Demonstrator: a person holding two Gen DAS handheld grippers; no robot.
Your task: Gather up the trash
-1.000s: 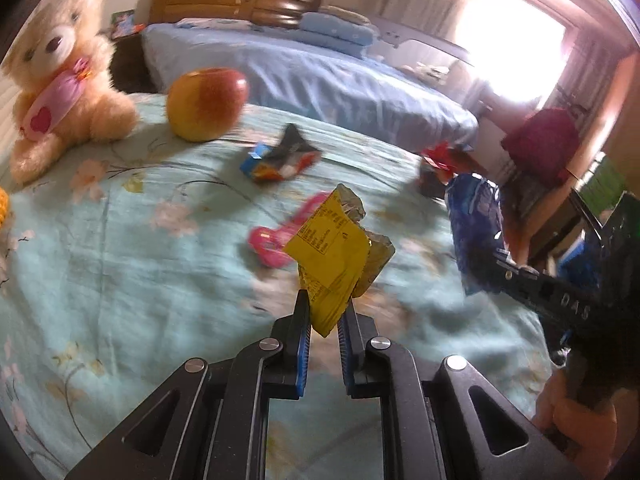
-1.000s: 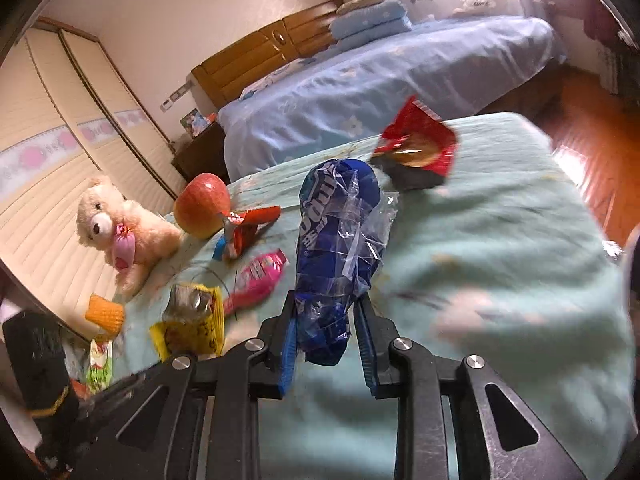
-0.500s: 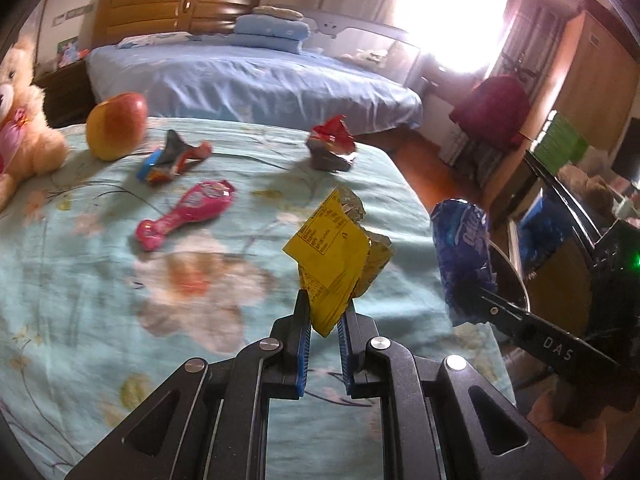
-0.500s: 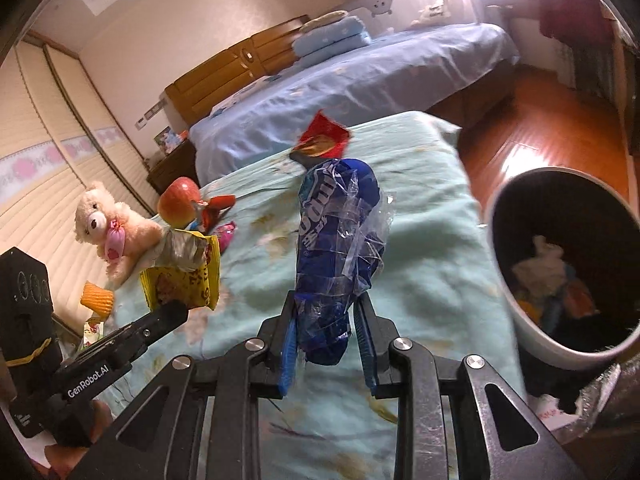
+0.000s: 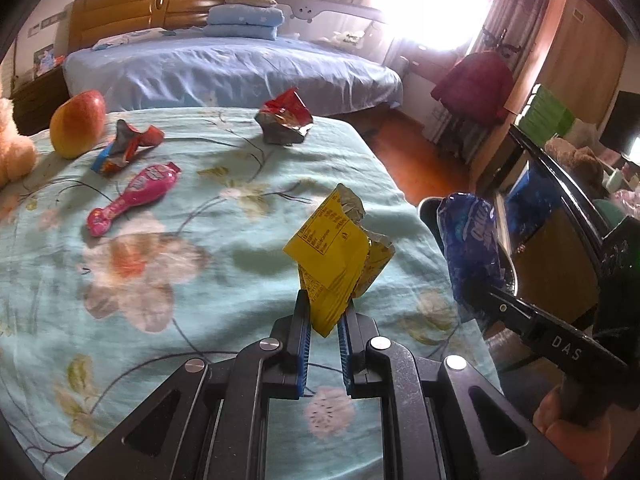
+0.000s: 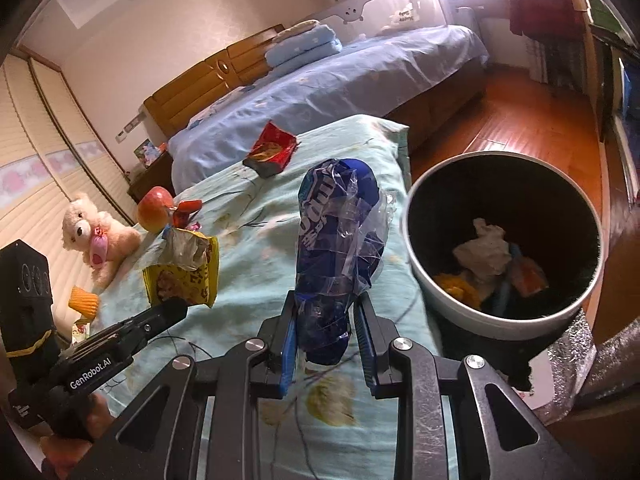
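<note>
Nearest, left gripper (image 5: 323,320): jaws narrow, pinching the low corner of a yellow wrapper (image 5: 336,264), which stands up crumpled above the pads, torn silver edge at top. Right gripper (image 6: 325,322): jaws wider, clamped on the lower end of a blue bag (image 6: 340,248), clear film loose around it, the bag upright and leaning slightly left.

Both are held over the near right part of a bed with a teal floral sheet (image 5: 168,248). In the left view the blue bag (image 5: 472,248) sits right of the yellow wrapper, at the sheet's right edge. In the right view the yellow wrapper (image 6: 182,276) sits left of the blue bag, gripped by the other tool.

Just right of the bed, on the floor: round bin (image 6: 416,256), pale outside, dark inside, with crumpled paper and orange and yellow scraps at the bottom. Blue bag is beside the bin's left rim, not over the opening.

Mid sheet, left: pink wrapper (image 5: 134,198) lying flat. Beyond it a red-and-blue wrapper (image 5: 126,146), crumpled. Farther right, a red packet (image 5: 285,122) standing open near the far edge. These three lie apart from each other.

Far left: apple (image 5: 78,124) just beside the red-and-blue wrapper, and a teddy bear (image 6: 94,232) at the left edge. An orange cup-like piece (image 6: 83,302) lies near the bear; cannot tell what it is.

Beyond: second bed with blue sheet (image 5: 224,76), folded blue bedding at its wooden headboard.
</note>
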